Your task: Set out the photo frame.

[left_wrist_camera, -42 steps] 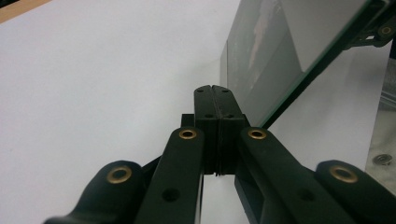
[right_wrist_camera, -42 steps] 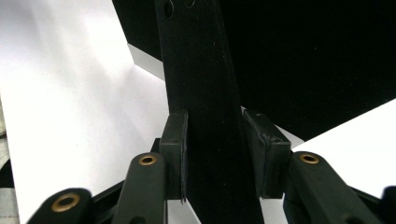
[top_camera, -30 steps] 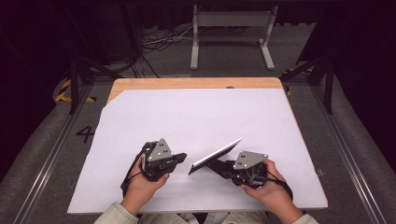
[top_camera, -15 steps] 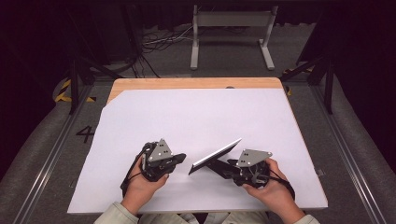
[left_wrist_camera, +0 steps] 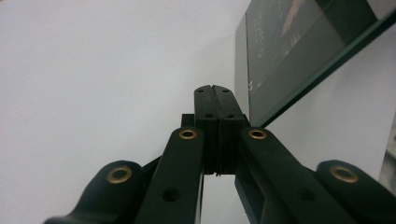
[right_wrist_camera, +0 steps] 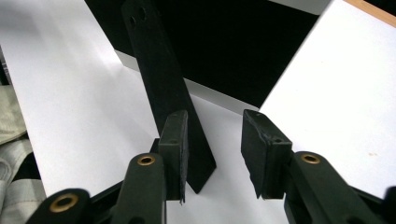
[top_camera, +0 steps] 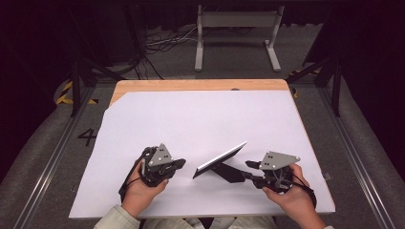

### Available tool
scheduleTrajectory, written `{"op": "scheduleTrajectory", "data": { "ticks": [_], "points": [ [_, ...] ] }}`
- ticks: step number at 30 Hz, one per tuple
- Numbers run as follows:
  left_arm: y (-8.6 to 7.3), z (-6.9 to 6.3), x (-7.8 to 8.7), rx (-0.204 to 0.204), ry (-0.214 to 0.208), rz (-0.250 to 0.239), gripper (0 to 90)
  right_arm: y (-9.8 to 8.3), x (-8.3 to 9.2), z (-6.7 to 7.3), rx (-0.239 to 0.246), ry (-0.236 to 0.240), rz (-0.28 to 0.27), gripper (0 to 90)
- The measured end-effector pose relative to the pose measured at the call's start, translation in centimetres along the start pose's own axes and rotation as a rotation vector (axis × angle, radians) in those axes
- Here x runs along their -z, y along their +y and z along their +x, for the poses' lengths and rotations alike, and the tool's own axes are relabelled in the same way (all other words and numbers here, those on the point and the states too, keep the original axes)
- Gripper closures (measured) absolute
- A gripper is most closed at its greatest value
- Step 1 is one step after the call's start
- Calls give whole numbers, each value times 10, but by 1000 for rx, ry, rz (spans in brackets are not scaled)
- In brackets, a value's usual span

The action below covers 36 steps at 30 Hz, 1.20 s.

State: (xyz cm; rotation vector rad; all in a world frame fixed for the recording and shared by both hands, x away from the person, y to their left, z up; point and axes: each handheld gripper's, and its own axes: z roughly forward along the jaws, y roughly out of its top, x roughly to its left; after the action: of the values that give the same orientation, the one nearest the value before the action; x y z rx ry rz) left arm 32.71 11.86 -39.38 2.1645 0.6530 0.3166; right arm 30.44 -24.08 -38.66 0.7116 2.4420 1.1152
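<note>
1. The picture frame [top_camera: 220,160], flat and glass-fronted, stood tilted on the white-covered bench [top_camera: 200,119] between both hands.
2. Left hand-held gripper [top_camera: 179,163] sat fully closed, empty, just beside the frame.
3. Right hand-held gripper [right_wrist_camera: 212,140], having just been closing, stayed parted beside the matte black back stand [right_wrist_camera: 163,79].

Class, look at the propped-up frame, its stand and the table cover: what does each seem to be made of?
Frame: white rim, probably plastic or painted wood; the front looks like glass, glossy and reflective in the left gripper view. Stand: matte black, flat, likely card or fibreboard. Cover: white, smooth and matte, paper-like; a wooden table edge shows beyond it.
</note>
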Motion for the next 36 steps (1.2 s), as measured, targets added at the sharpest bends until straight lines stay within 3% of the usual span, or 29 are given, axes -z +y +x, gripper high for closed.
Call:
{"op": "scheduleTrajectory", "data": {
  "ticks": [10,17,24,36],
  "points": [
    [-4,2,2,-9,-35,58,898,-1,7,-4,25,-1,20,751],
    [-7,4,-10,-15,-64,129,897,-2,12,-9,39,3,39,841],
    [-8,5,-24,-18,-68,185,898,-3,14,-12,30,15,52,878],
    [-7,-2,-42,-47,-85,226,900,-3,14,-12,22,25,60,895]
  ]
}}
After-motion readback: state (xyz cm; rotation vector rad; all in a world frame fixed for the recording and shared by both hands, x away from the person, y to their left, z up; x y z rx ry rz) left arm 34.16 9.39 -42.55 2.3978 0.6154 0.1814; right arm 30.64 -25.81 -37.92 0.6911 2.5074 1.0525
